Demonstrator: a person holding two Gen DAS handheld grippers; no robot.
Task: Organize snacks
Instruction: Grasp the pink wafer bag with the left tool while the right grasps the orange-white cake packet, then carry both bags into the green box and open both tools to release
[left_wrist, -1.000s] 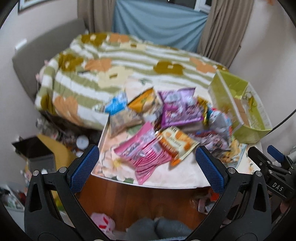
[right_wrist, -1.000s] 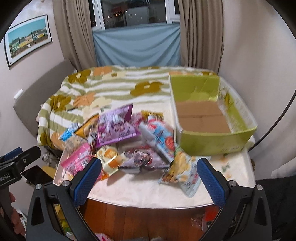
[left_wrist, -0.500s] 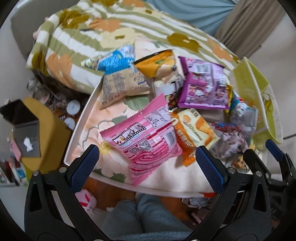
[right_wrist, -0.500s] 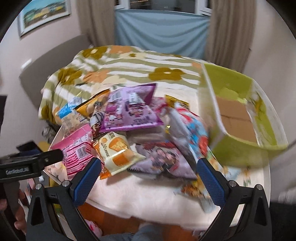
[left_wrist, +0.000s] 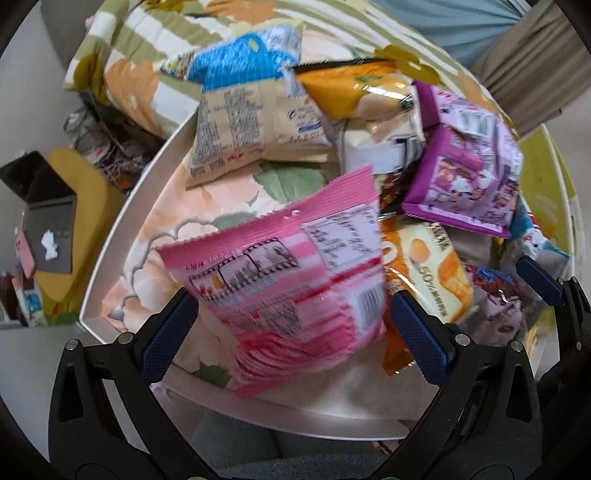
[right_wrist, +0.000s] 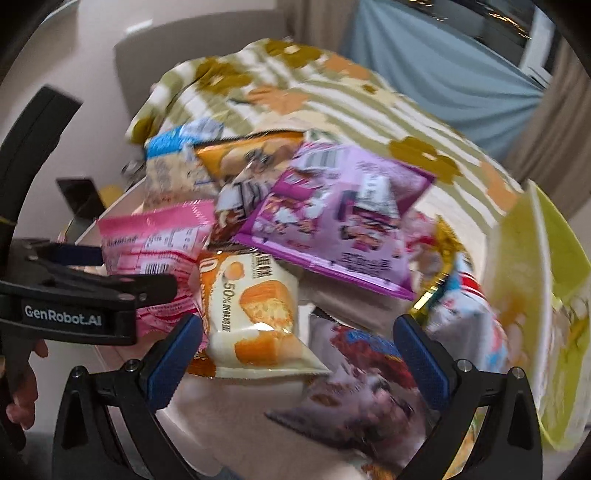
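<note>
A heap of snack bags lies on a white table (left_wrist: 122, 236). My left gripper (left_wrist: 293, 326) is open, its fingers on either side of a pink bag (left_wrist: 284, 291); touch cannot be told. My right gripper (right_wrist: 299, 349) is open just above a cream and orange cake bag (right_wrist: 255, 314), next to a dark mauve bag (right_wrist: 365, 384). A purple bag (right_wrist: 343, 218) lies behind, with an orange bag (left_wrist: 354, 88) and a blue and beige bag (left_wrist: 243, 96) farther back. The left gripper shows at the left of the right wrist view (right_wrist: 74, 288). A green box (right_wrist: 535, 295) stands at the right.
A bed with a striped floral blanket (right_wrist: 295, 85) lies behind the table. A yellow stool with a dark device (left_wrist: 55, 221) stands to the left of the table. The table's near edge (left_wrist: 295, 421) is right below both grippers.
Both grippers have moved down and forward, close over the snack heap. The left one now straddles the pink bag; the right has swung left, toward the cake bag.
</note>
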